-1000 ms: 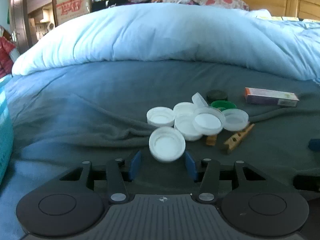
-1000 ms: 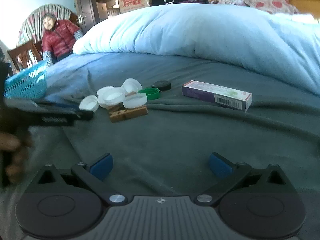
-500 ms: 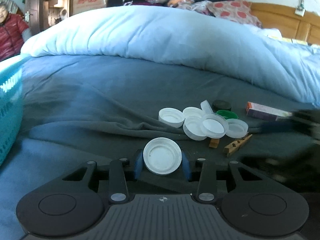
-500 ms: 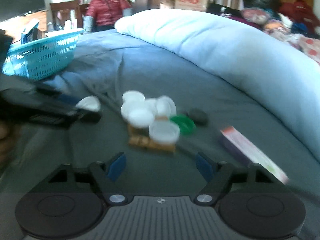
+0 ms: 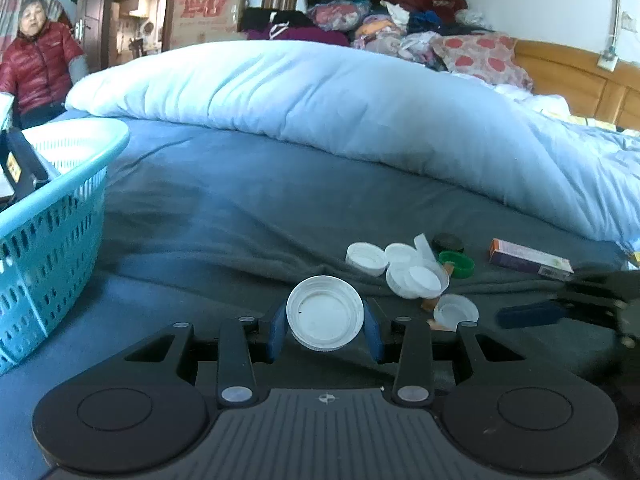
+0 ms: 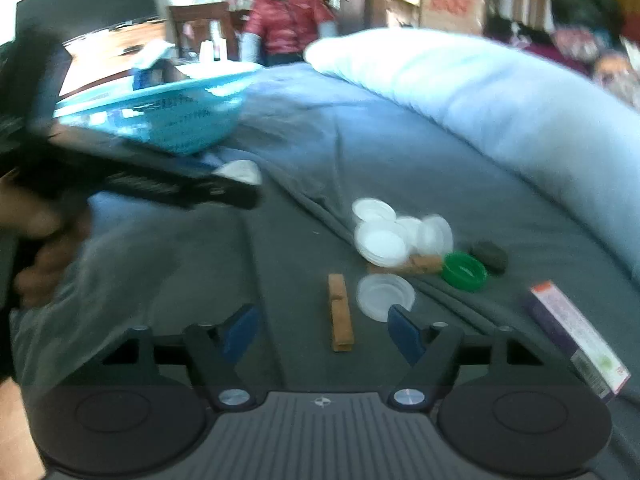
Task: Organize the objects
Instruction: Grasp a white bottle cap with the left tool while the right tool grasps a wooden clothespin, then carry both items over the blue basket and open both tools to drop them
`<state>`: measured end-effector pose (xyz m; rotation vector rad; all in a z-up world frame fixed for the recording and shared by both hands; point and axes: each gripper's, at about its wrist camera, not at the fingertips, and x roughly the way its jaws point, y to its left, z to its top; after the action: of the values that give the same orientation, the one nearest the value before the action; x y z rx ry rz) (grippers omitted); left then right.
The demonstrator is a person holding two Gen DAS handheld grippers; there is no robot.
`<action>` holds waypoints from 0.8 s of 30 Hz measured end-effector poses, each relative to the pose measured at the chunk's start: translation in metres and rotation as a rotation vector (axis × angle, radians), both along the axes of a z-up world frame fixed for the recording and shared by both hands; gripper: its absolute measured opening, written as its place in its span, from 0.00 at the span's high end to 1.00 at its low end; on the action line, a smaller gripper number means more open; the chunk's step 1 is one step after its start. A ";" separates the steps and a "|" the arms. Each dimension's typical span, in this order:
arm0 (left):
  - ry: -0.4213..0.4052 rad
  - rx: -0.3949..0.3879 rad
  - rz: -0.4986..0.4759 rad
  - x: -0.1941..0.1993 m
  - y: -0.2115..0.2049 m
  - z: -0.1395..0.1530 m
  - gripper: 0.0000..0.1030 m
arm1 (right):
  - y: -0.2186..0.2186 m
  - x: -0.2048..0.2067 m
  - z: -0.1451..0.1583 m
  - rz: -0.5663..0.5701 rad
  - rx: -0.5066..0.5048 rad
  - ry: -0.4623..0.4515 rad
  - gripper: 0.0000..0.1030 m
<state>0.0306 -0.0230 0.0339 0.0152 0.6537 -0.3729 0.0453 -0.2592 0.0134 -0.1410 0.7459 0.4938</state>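
Between the two blue pads of the left tool (image 5: 325, 330) a white cap (image 5: 325, 312) is clenched, its hollow side turned toward the camera, and it is held clear above the grey blanket (image 5: 240, 216) of the bed. To the left of it a turquoise basket (image 5: 52, 236) is seen on the bed, with some dark things inside which cannot be made out.

Further ahead on the blanket a small heap of white caps (image 5: 400, 266) is lying, with a green cap (image 5: 457, 263) and a dark cap (image 5: 448, 242) just beside it. A purple carton (image 5: 530, 260) is placed to the right of them, apart from the heap. Behind all this a light blue duvet (image 5: 340, 100) is piled up.

The jaws of the right tool (image 6: 322, 330) are closing, and they are not yet pressed on anything. Between the pads a wooden clothespin (image 6: 340, 312) is lying flat on the blanket, and a clear cap (image 6: 385, 295) is found just beside it, near the right pad. A second clothespin (image 6: 416, 265) is partly hidden under the heap. A person in a red jacket (image 6: 286, 26) is seated in the background.
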 end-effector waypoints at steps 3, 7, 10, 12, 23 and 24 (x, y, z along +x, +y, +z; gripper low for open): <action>0.006 -0.003 0.012 -0.004 0.005 0.001 0.61 | 0.003 0.010 -0.011 -0.021 -0.015 0.028 0.63; -0.009 0.013 0.000 -0.007 0.004 0.003 0.61 | 0.005 0.011 -0.020 -0.062 -0.007 -0.002 0.66; -0.022 0.025 -0.009 -0.010 0.004 0.012 0.61 | 0.002 0.006 -0.018 -0.110 0.006 -0.017 0.85; -0.050 0.032 -0.014 -0.015 0.004 0.023 0.61 | 0.001 -0.002 -0.005 -0.123 0.021 -0.046 0.85; -0.285 0.072 0.182 -0.020 0.080 0.151 0.61 | 0.056 0.017 0.155 -0.027 0.131 -0.342 0.85; -0.303 0.080 0.231 -0.016 0.097 0.164 0.61 | 0.066 0.025 0.171 -0.013 0.151 -0.364 0.85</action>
<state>0.0144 0.0740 0.1981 0.0704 0.3651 -0.1169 0.0702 -0.1930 0.1847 -0.0819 0.3520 0.4934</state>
